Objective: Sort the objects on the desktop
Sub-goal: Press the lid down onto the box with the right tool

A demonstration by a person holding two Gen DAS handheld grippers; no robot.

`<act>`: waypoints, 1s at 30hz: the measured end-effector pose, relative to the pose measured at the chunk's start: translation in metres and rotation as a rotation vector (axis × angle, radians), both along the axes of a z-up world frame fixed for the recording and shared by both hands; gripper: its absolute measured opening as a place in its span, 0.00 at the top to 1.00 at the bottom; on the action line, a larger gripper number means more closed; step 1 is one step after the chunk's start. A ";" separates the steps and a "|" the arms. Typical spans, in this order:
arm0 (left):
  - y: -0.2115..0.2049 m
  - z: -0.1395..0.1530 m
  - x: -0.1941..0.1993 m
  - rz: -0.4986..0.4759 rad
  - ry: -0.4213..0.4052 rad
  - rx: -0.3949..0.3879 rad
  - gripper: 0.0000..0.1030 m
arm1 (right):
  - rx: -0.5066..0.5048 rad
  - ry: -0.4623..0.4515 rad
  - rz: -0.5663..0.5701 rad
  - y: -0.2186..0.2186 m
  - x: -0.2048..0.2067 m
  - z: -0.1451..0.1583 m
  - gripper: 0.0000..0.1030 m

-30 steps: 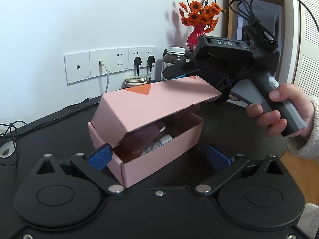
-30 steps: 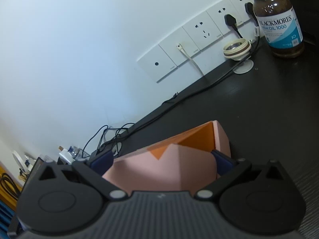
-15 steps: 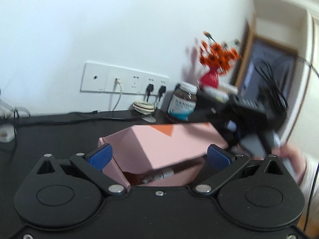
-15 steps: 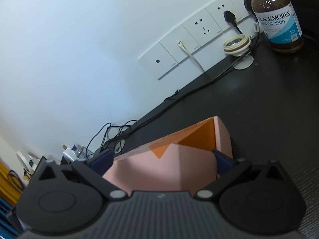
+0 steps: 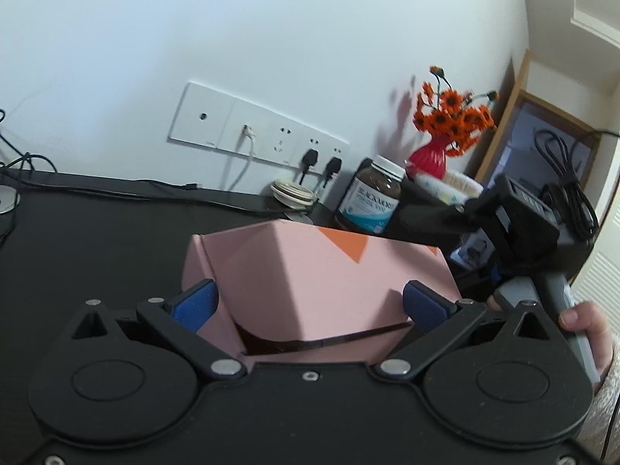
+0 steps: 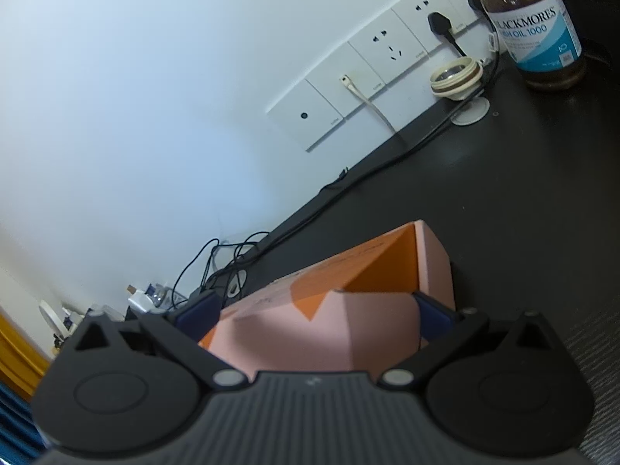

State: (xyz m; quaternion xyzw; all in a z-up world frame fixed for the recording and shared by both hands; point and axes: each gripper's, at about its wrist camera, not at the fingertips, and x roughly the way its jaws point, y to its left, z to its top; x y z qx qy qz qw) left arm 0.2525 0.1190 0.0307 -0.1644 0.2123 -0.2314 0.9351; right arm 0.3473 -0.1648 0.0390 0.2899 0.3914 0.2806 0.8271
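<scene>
Two sets of blue-padded fingers are mine, one per hand, and both frame the same pink cardboard box [image 5: 321,271] with orange triangle patches, matte and sharply creased, sitting on the black desk [image 5: 97,224]. My left gripper [image 5: 310,304] is spread wide, its pads standing either side of the box's near end; whether they touch the card I cannot tell. The folded lid leans low over the box, leaving only a dark slit along the front edge. My right gripper [image 6: 316,312] is likewise spread, straddling the lid's edge, with the right pad [image 6: 432,316] just against the pink flap (contact is hard to judge). From the left camera that right tool is seen reaching over the box's far corner, my hand [image 5: 585,333] wrapped round its grey handle.

Behind stand a brown glass supplement bottle [image 6: 533,27] with a blue-and-white label, a cream ring-shaped lid [image 6: 457,77], white glossy wall sockets [image 5: 255,137] and a red vase of orange flowers [image 5: 430,157].
</scene>
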 end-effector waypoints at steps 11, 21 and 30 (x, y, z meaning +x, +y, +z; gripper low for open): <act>-0.001 -0.008 -0.004 -0.012 0.010 0.010 0.00 | -0.030 -0.011 0.010 0.002 -0.002 -0.002 0.01; -0.006 -0.010 -0.003 -0.001 0.004 0.056 0.00 | -0.101 -0.116 -0.018 -0.008 -0.015 0.009 0.01; -0.008 -0.010 -0.002 0.004 0.002 0.076 0.00 | -0.121 -0.095 -0.047 -0.023 -0.025 0.000 0.01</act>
